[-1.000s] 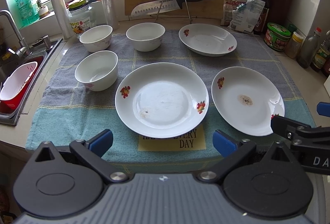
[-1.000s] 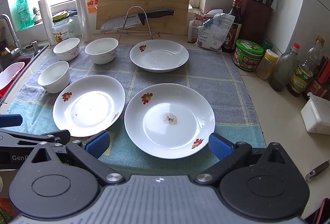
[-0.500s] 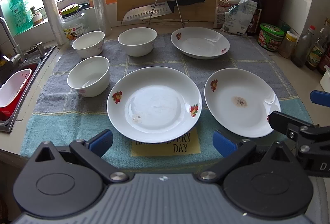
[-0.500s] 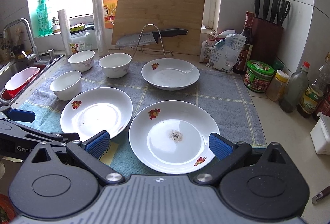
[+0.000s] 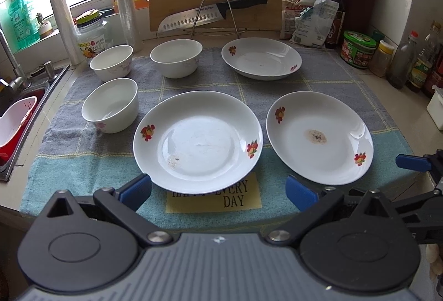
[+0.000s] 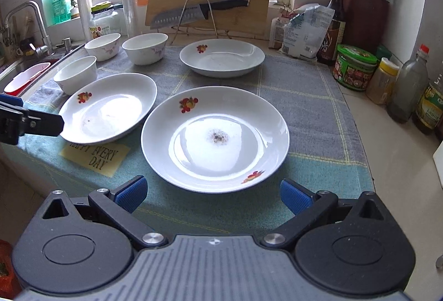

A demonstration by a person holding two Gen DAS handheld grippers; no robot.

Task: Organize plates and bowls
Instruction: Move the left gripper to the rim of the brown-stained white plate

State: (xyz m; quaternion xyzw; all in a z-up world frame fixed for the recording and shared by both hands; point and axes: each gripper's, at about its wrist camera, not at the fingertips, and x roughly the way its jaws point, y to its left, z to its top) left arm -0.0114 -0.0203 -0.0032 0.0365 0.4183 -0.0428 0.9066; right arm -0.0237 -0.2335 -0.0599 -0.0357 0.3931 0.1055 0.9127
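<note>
Kitchen desk point(image 5: 382, 84) with towel point(image 5: 318, 84), three plates, three bowls, left gripper point(image 5: 218, 191) and right gripper point(image 6: 213, 193) both spread wide, empty

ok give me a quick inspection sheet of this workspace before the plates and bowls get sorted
surface: grey and teal towel over the counter, yellow label at its near edge
job's things: three plates apart, none stacked: near left plate, near right plate with a dark speck patch, far plate; three bowls upright at left
clutter: jar, bottles, bags at right
grippers: left hand-held gripper open, empty; right hand-held gripper open, empty
cables: nothing seen
surroundings: knife on rack before cutting board, sink left, knife block right
</note>
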